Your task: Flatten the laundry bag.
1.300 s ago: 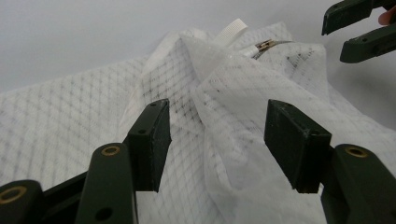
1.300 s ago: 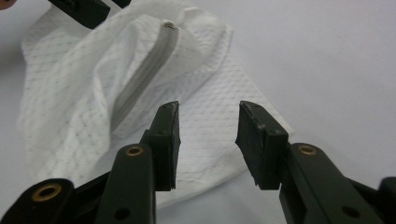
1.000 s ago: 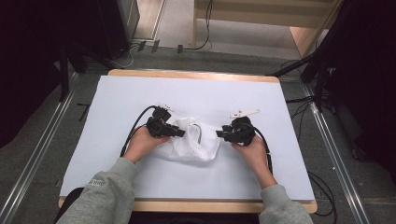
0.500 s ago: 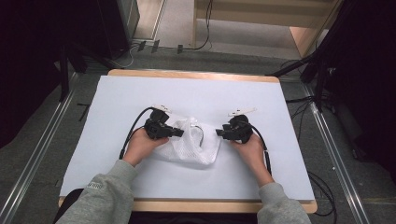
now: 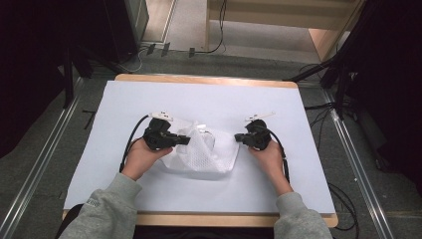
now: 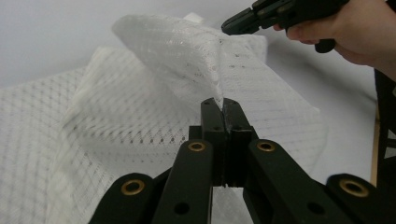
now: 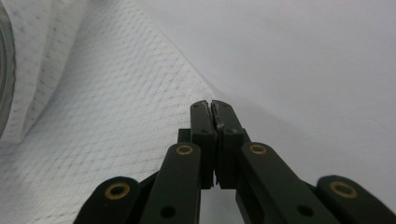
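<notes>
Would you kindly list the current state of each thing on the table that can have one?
White mesh fabric bag: crumpled on the table, one fold lifted into a peak.
Left gripper: jaws shut, pinching a ridge of the mesh.
Right gripper: jaws shut, at the mesh's edge; whether it holds any fabric is unclear.
White table cover: lying flat.

Left gripper (image 6: 223, 105) pinching white mesh cloth (image 6: 154, 93) — right gripper (image 6: 233, 22) beyond
</notes>
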Demonstrator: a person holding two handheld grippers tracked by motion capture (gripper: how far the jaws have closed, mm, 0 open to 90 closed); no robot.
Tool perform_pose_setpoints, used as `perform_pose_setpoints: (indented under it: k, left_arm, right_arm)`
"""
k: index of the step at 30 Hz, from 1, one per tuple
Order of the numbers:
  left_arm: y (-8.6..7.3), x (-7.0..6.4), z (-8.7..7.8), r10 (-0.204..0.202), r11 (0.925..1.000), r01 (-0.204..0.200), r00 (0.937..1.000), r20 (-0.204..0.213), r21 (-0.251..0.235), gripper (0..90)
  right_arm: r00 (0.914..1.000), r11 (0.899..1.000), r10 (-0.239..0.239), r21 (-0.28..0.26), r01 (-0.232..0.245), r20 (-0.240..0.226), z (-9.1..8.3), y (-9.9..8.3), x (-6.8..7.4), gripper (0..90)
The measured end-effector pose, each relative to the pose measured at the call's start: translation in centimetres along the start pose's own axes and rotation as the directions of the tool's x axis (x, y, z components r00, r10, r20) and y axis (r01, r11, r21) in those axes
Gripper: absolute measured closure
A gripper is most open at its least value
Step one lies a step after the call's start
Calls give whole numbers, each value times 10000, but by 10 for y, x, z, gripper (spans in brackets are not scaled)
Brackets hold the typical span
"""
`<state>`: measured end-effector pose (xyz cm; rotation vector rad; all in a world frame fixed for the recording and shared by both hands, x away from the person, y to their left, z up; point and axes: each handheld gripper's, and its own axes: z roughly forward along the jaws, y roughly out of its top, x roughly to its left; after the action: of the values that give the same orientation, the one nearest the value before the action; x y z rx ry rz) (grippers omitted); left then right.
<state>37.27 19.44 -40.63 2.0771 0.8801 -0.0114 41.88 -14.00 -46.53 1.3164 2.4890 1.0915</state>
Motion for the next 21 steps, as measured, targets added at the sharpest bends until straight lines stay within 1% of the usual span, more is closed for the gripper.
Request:
perform_pose_setpoints:
  k: [1,2,3,4,6,7,8,13,16,18,19,20,21]
  left_arm:
    - [0,-2,-3,45,9999,-45,10000,-14,-135,900]
    - [0,-5,-6,161,9993,-163,9999,-41,-326,900]
    - [0,-5,-6,161,9993,-163,9999,-41,-326,900]
    - [0,-7,-7,179,9992,-180,9998,-57,-343,900]
    - [-1,-10,-8,170,9990,-170,9999,-1,-404,900]
    - [-2,-11,-8,197,9991,-195,9998,58,-386,900]
    - [-2,-13,-9,223,9990,-222,9997,29,-385,900]
    - [-6,-23,-9,226,9988,-215,9994,247,-447,900]
    - [-9,-31,-5,205,9992,-188,9988,454,-360,900]
    - [-11,-36,0,301,9994,-293,9982,513,-169,900]
    - [-12,-38,2,287,9995,-281,9980,563,-123,900]
    - [-13,-40,4,273,9996,-272,9981,548,-26,900]
    - [-14,-42,6,249,9997,-248,9979,591,-28,900]
  right_arm:
    - [9999,9999,100,-100,-98,106,-5,1,-6,900]
    - [9996,9996,216,-162,-213,205,-8,2,-10,900]
    - [9996,9996,216,-162,-213,205,-8,2,-10,900]
    - [9991,9992,315,-271,-308,278,-11,1,-14,900]
    - [9978,9985,450,-325,-434,491,-16,1,-23,900]
    - [9958,9969,692,-425,-667,600,-20,0,-32,900]
    - [9958,9969,692,-425,-667,600,-20,0,-32,900]
    - [9899,9927,1102,-589,-1052,891,-28,-2,-50,900]
    - [9874,9909,1259,-603,-1205,956,-29,-3,-58,900]
    - [9850,9908,1281,-578,-1221,1159,-29,-3,-62,900]
    - [9847,9913,1253,-565,-1192,1211,-29,-4,-64,900]
    - [9827,9903,1328,-579,-1262,1291,-29,-4,-66,900]
    - [9810,9894,1406,-563,-1342,1333,-29,-4,-69,900]
